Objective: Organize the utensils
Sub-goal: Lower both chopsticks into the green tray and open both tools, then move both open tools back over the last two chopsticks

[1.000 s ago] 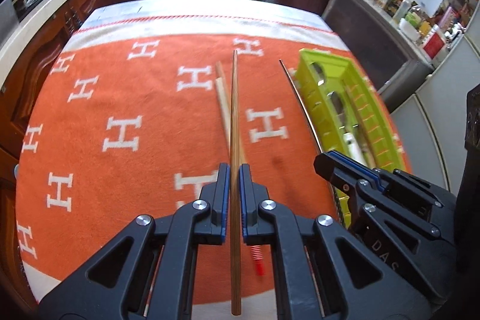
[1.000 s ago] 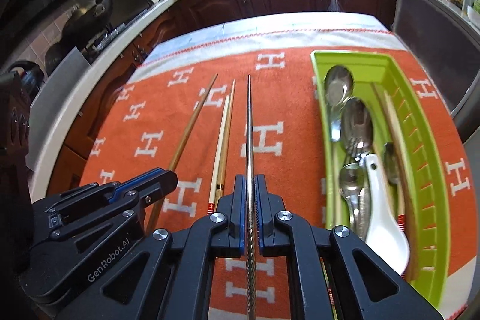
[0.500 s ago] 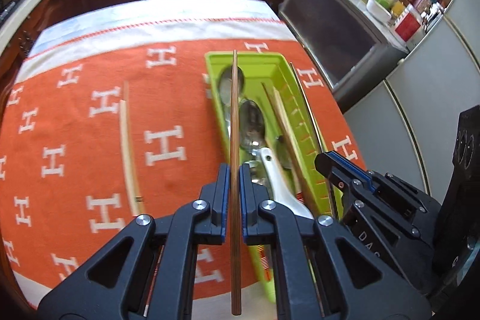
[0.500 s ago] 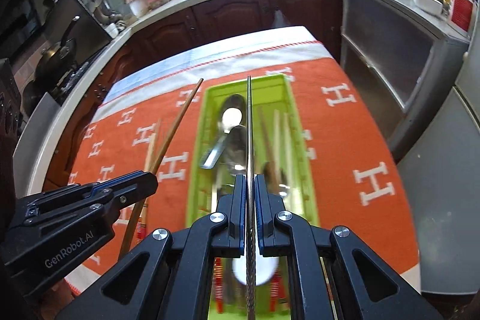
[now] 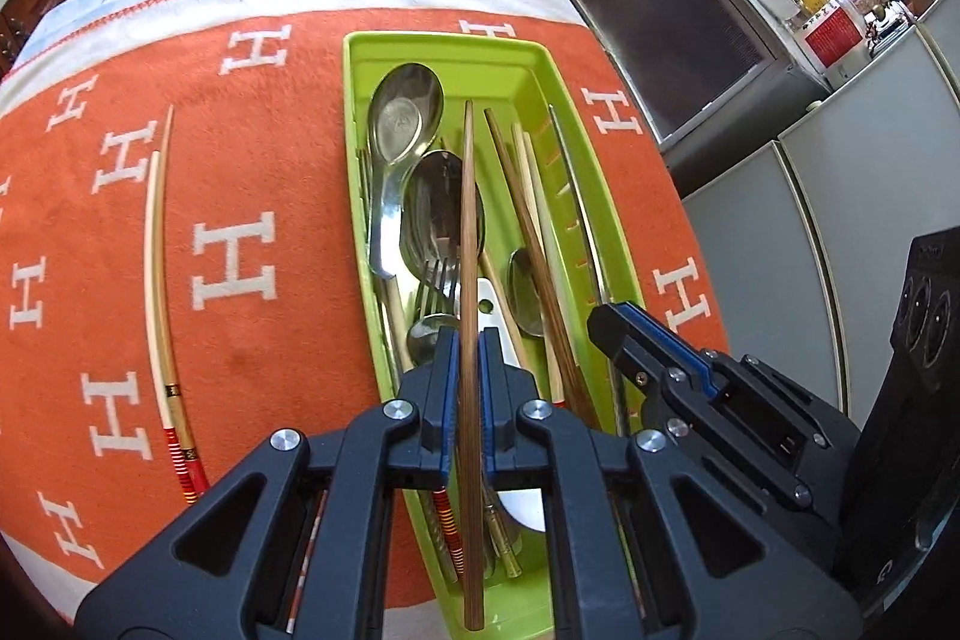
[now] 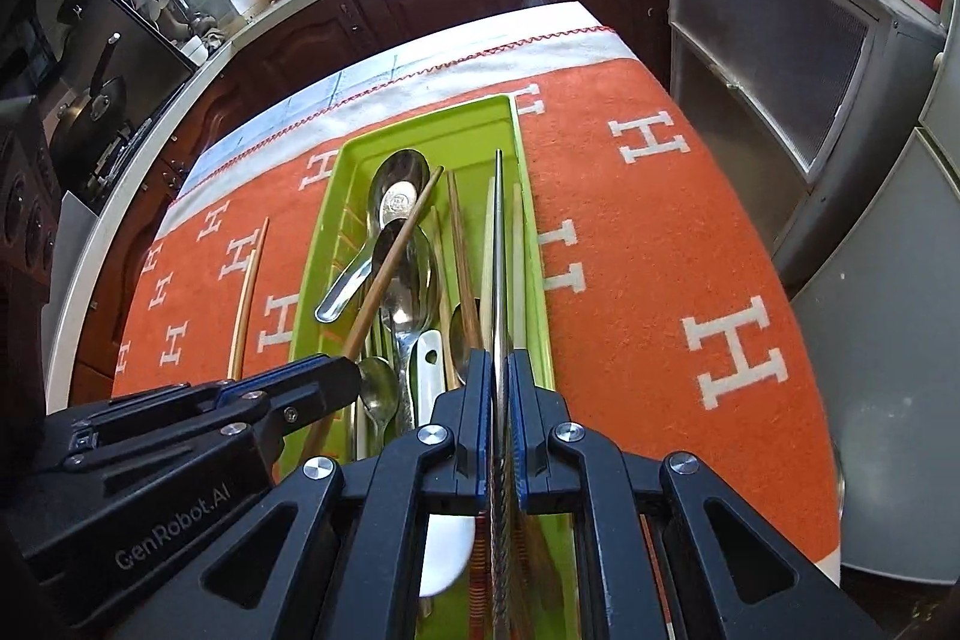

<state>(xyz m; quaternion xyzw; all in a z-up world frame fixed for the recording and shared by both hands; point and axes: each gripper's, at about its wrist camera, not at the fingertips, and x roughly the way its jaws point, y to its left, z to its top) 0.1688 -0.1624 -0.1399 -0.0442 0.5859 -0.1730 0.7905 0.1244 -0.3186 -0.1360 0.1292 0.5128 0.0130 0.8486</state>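
Left gripper [image 5: 467, 388]: jaws all but closed on a wooden chopstick [image 5: 469, 244]. Right gripper [image 6: 497, 412]: jaws likewise nearly closed, on a metal chopstick [image 6: 497, 244].

Both sticks hang over the green tray [image 5: 360, 148], which lies on the orange cloth [image 5: 240, 340] covering the table. Each stick's long axis runs forward from its jaws and roughly parallel to the tray's length, so release calls for little turning. The wooden stick sits above the spoons [image 5: 402, 112] in mid-tray; the metal one is over the right-hand side, among the chopsticks already stowed.

Two pale chopsticks [image 5: 157, 244] remain on the cloth, left of the tray, nearer the left gripper.

Legible: "GenRobot.AI" on the left gripper body in the right wrist view; "H" motifs on the cloth. Jar labels behind appear printed, but unreadable.
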